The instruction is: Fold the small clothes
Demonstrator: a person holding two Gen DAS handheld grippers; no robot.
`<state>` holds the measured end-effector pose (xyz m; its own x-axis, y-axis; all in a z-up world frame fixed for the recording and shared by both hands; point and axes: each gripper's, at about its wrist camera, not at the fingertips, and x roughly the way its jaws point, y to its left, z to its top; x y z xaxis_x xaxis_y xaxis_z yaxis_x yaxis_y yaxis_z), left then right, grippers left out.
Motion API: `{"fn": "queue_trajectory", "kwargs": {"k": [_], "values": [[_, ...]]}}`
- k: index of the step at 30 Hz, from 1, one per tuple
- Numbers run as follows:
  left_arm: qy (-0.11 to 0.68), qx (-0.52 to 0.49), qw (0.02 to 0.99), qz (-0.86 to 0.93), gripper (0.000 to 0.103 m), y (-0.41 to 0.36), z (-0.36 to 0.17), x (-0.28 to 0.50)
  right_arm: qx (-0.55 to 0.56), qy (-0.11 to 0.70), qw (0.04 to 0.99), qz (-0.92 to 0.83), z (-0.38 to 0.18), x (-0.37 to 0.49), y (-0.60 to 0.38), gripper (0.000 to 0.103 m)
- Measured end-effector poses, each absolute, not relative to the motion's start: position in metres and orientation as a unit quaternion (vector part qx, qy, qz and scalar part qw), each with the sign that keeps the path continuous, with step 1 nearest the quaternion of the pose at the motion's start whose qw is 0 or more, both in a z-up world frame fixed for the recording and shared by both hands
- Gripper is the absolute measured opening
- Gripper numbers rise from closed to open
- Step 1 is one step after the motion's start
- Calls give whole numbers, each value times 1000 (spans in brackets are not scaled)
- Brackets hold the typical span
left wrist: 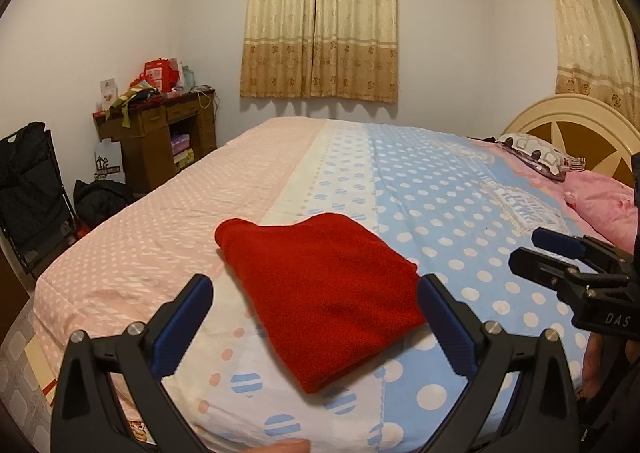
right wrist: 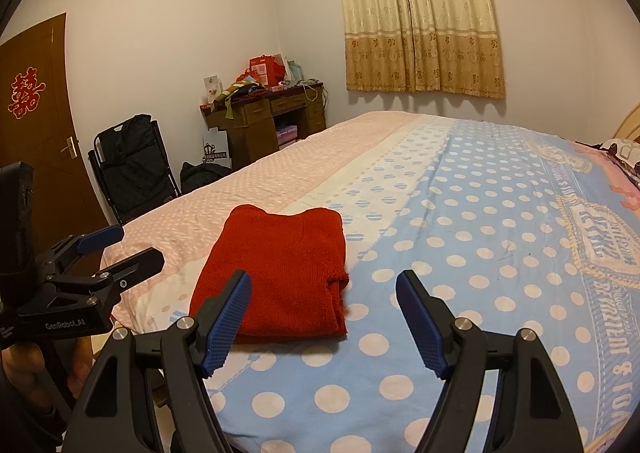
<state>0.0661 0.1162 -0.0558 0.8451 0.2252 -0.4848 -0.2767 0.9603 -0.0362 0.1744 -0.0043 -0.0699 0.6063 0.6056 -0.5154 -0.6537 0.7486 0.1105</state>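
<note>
A red knitted garment [left wrist: 320, 293] lies folded into a compact rectangle on the bed near its front edge; it also shows in the right wrist view [right wrist: 280, 273]. My left gripper [left wrist: 316, 285] is open and empty, held above the garment with its fingers to either side. My right gripper [right wrist: 324, 281] is open and empty, a little to the right of the garment and above the sheet. The right gripper shows at the right edge of the left wrist view [left wrist: 560, 253], and the left gripper at the left of the right wrist view [right wrist: 120, 249].
The bed [right wrist: 460, 233] has a pink and blue polka-dot sheet. Pillows [left wrist: 600, 205] and a headboard [left wrist: 576, 121] are at the far right. A cluttered wooden desk [right wrist: 272, 121], a black folding chair [right wrist: 136, 169] and a brown door [right wrist: 36, 125] stand along the left wall.
</note>
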Motion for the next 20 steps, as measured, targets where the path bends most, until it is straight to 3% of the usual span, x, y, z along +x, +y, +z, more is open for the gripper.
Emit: {"fn": "queue_trajectory", "kwargs": {"k": [20], "values": [[223, -53, 961, 155, 103, 129, -48, 61, -52, 261, 893, 363, -69, 162, 3, 76]]}}
